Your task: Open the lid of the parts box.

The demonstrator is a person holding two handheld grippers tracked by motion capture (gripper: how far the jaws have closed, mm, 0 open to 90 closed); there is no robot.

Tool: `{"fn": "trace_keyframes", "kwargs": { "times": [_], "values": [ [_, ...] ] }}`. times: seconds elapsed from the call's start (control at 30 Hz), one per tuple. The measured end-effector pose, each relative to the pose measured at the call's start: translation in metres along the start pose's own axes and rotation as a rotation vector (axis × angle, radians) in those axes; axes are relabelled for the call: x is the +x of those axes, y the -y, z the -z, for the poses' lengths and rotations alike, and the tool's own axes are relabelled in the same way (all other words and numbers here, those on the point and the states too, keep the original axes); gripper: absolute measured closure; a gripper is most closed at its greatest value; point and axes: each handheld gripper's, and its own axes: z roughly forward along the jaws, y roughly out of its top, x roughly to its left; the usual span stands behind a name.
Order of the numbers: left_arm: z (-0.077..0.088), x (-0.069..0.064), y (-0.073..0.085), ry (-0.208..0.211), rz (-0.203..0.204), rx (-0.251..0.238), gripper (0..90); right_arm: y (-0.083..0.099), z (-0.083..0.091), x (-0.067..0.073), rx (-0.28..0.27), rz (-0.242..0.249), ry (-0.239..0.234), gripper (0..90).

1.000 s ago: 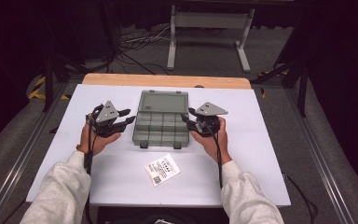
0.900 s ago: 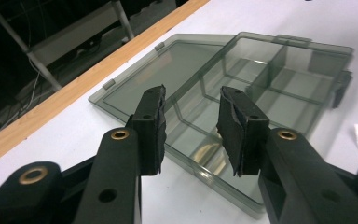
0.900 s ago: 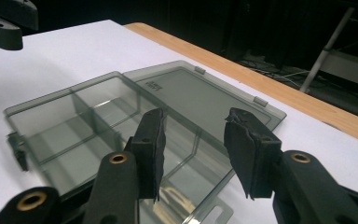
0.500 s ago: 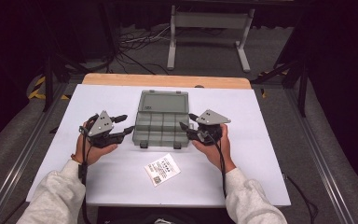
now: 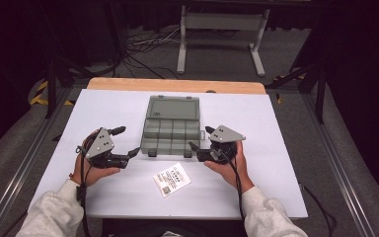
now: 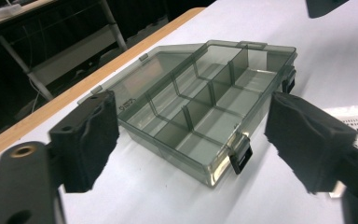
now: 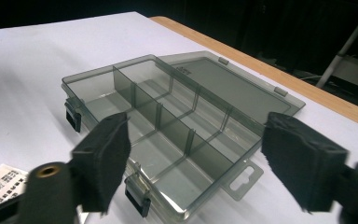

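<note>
Your left gripper (image 5: 126, 142) sits just off the box's (image 5: 170, 129) near left corner, its jaws spread wide with nothing between them; they have just been opening. Your right gripper (image 5: 201, 143) is just off the near right corner, jaws equally wide and empty, also just opened. Neither touches the box.

The box is a smoky clear plastic organiser in the middle of the white table (image 5: 276, 143), lid (image 5: 172, 106) folded flat back toward the far wooden edge. Its divided compartments look empty. In the left gripper view the box (image 6: 205, 116) lies ahead between the two black pads (image 6: 91, 140), a dark latch (image 6: 240, 156) hanging open at the near corner. In the right gripper view the box (image 7: 168, 126) lies likewise beyond the pads (image 7: 106, 161).

A printed card (image 5: 171, 179) lies on the table near you, between your hands, apart from the box.
</note>
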Motion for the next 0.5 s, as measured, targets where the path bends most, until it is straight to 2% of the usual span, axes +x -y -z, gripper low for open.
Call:
{"fn": "trace_keyframes", "kwargs": {
  "times": [0.1, 0.2, 0.5],
  "values": [
    [0.002, -0.003, 0.005, 0.004, 0.007, 0.008, 11.4, 0.002, 0.003, 0.003, 0.016, 0.001, 0.001, 15.8],
    [0.006, -0.006, 0.012, 0.01, 0.02, 0.015, 8.3, 0.005, 0.007, 0.006, 0.033, 0.002, -0.009, 14.3],
    [0.017, -0.017, 0.027, 0.043, 0.031, 0.045, 4.4, 0.019, 0.012, 0.02, 0.1, 0.001, -0.076, 11.2]
  ]
}}
